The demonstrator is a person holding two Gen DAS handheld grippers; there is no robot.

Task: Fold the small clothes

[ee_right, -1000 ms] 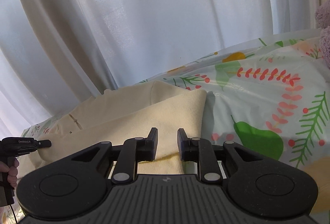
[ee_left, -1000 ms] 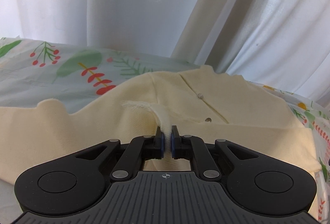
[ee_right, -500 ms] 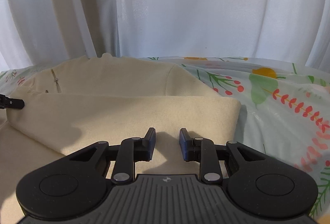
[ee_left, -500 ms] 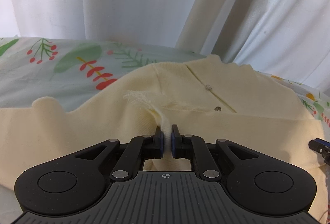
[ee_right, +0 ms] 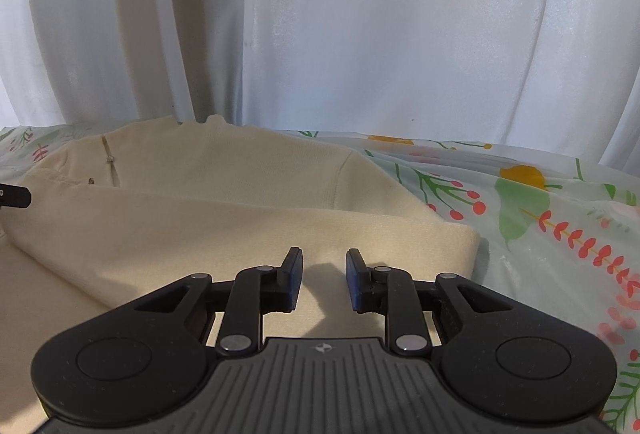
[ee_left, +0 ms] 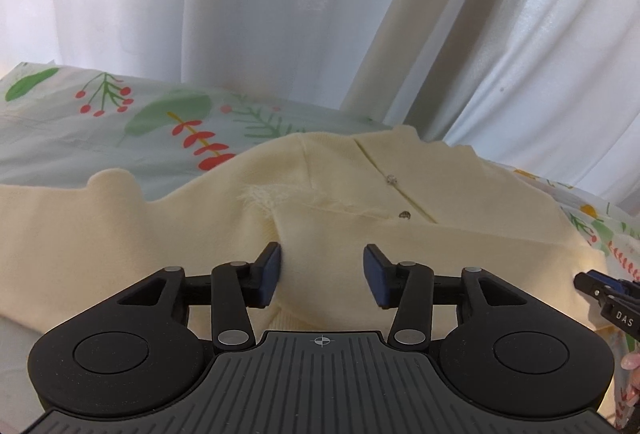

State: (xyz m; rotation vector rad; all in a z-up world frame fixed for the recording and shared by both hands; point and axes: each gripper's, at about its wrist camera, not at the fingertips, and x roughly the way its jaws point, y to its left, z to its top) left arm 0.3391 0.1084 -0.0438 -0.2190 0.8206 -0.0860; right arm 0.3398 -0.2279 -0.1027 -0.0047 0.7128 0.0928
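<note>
**Left gripper lets go of the cream cardigan; right gripper waits empty above its folded sleeve**

The cream cardigan (ee_left: 400, 226) lies flat on a printed sheet (ee_left: 80, 138) with leaves and red berries, its far edge close to the white curtain (ee_left: 280, 14) that closes off the back of the scene. To the left of the garment in the left wrist view, the sheet runs bare toward the frame edge; in the right wrist view the same sheet (ee_right: 540, 202) lies open to the right of the folded edge, giving room on both sides.

The left gripper (ee_left: 322, 270) has just been opening: its jaws stand apart with a ridge of cloth between them, and the pads no longer press on it. A frayed seam (ee_left: 260, 192) shows just beyond the fingertips.

The right gripper (ee_right: 323, 276) hangs just above the folded sleeve (ee_right: 240, 230), jaws narrowly apart, nothing between them but its own shadow. Its tip appears at the right edge of the left wrist view (ee_left: 600, 290).

The button placket (ee_right: 110, 162) runs away from the cameras toward the curtain, with two small buttons on it. The folded sleeve lies across the body, its long axis running left to right, its end (ee_right: 472, 242) pointing right.
</note>
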